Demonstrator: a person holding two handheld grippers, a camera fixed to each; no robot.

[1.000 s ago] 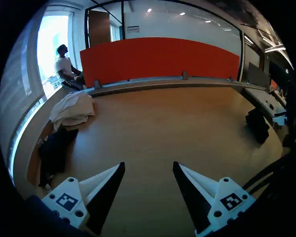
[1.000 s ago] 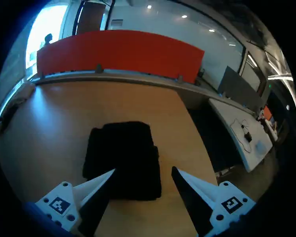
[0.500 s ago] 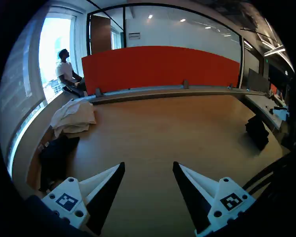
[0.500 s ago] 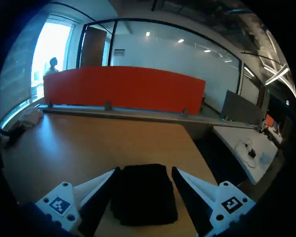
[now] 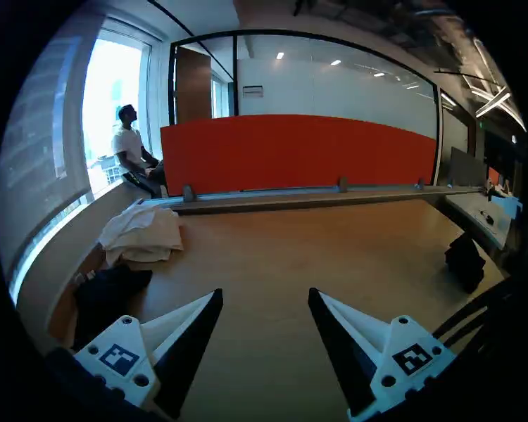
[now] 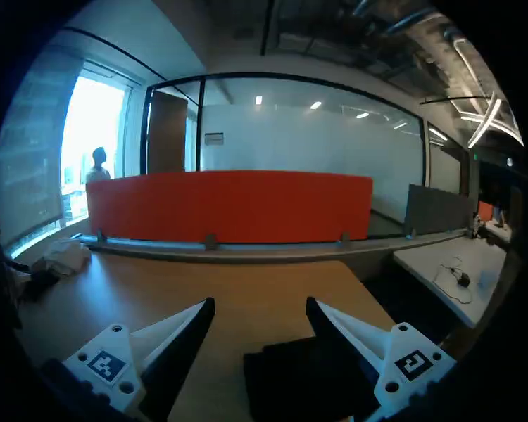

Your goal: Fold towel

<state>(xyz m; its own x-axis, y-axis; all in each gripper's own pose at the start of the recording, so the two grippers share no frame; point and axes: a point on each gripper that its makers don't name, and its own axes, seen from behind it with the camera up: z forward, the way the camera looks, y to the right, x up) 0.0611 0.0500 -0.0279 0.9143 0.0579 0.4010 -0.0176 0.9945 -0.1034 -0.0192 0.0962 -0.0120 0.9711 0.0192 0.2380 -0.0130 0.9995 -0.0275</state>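
Right gripper view has the black towel (image 6: pixel 299 373) at lower centre, a thick, soft folded slab flat on the smooth wooden bench (image 6: pixel 144 281), beneath the right gripper (image 6: pixel 259 301), its jaws open and empty. It looks finished. The rumpled cream cloth (image 5: pixel 143 234) at mid-left of the left gripper view seems next, and the left gripper (image 5: pixel 264 292), jaws open on nothing, should pinch a hem corner, not a bunched wad.

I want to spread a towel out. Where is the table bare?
The wide middle of the table is bare, between the white cloth pile by the window, the folded black towel at the other edge and the red divider behind. The window side is crowded: a dark cloth lies beside the white pile.
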